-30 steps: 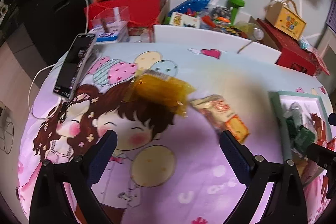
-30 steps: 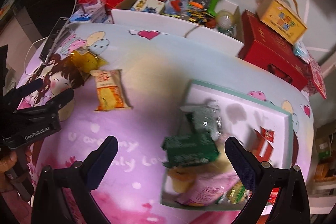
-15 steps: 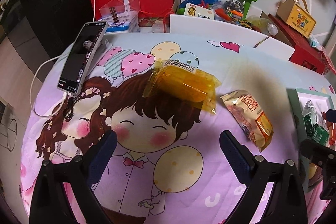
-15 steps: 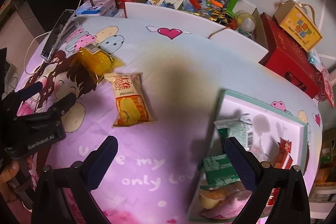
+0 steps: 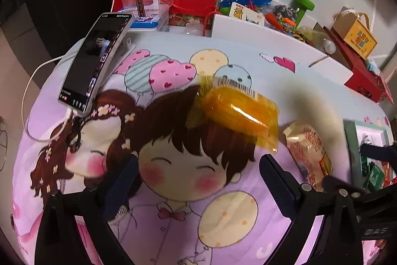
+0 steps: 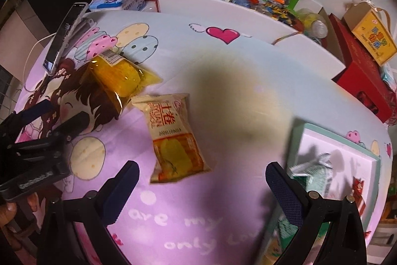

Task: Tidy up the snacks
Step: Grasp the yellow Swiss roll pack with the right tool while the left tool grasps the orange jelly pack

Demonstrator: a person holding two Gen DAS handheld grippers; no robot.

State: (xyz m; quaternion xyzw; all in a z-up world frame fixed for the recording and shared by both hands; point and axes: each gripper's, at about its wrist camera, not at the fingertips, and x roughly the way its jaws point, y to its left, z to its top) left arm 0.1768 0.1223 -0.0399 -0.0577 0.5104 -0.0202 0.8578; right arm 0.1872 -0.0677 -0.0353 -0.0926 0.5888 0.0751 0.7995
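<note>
Several snacks already sit in the tray (image 6: 372, 160), two packets (image 6: 173, 138) remain on the surface, both tongs (image 5: 196, 178) (image 6: 202, 186) wide open, empty.

The left gripper (image 5: 198, 188) filled the bottom of the frame, its jaws spread wide and holding nothing, above a cartoon-print cloth (image 5: 173, 190). An orange transparent snack packet (image 5: 238, 113) lay at center, slightly right. Just to its lower right sat a beige snack bag (image 5: 307, 150), apart from it. At the right edge stood a green-rimmed tray (image 5: 349, 145) holding 1 green packet (image 5: 376, 176), with the right gripper (image 5: 372, 190) over it. A phone (image 5: 95, 61) leaned at upper left, its white cable (image 5: 29, 91) trailing.
</note>
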